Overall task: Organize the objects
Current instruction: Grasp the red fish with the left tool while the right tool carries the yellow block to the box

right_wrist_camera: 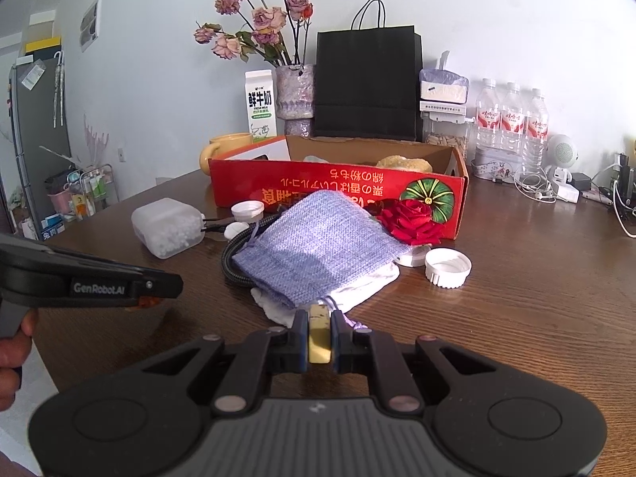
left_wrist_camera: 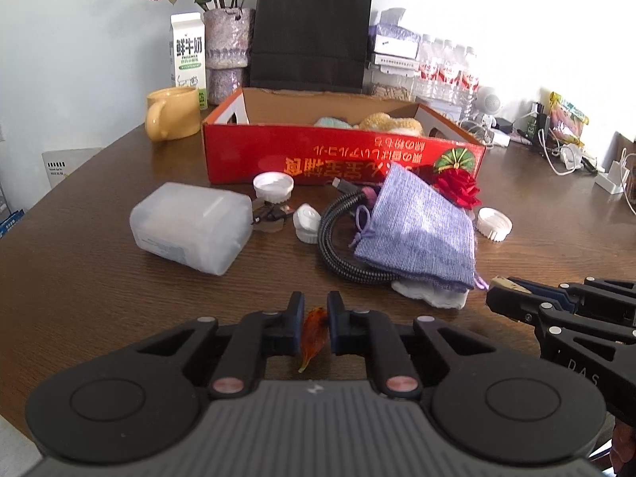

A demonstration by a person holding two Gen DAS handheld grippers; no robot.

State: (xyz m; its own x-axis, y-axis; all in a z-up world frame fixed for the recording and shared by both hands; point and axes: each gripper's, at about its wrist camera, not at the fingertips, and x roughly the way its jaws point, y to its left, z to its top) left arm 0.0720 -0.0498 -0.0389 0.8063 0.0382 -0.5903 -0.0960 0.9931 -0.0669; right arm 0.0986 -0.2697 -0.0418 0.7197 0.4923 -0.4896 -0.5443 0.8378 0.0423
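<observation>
- Low in the centre of the left wrist view, the left gripper [left_wrist_camera: 316, 328] has its jaws drawn in on a dried orange leaf [left_wrist_camera: 313, 336], which stands on edge between the pads, long axis running from near the camera away up the frame, stem tip toward the camera.
- Low centre of the right wrist view, the right gripper [right_wrist_camera: 319, 340] is clamped on a small pale yellow block [right_wrist_camera: 319, 338], its long axis lying along the fingers and pointing toward the lavender drawstring pouch [right_wrist_camera: 318, 246].
- Just beyond both grippers, mid-frame, the pouch lies over a braided black cable [left_wrist_camera: 338, 238] and a white cloth [left_wrist_camera: 431, 296]; white caps [left_wrist_camera: 494, 223], a frosted plastic container [left_wrist_camera: 190, 230] and a red ribbon rose [left_wrist_camera: 457, 189] are around it.
- Further up the frame, the open red cardboard box [left_wrist_camera: 342, 155] looks the likely destination.
- Judging from the brittle leaf, a light pinch and a level carry over the box wall would suit; squeezing harder may crumble it.
</observation>
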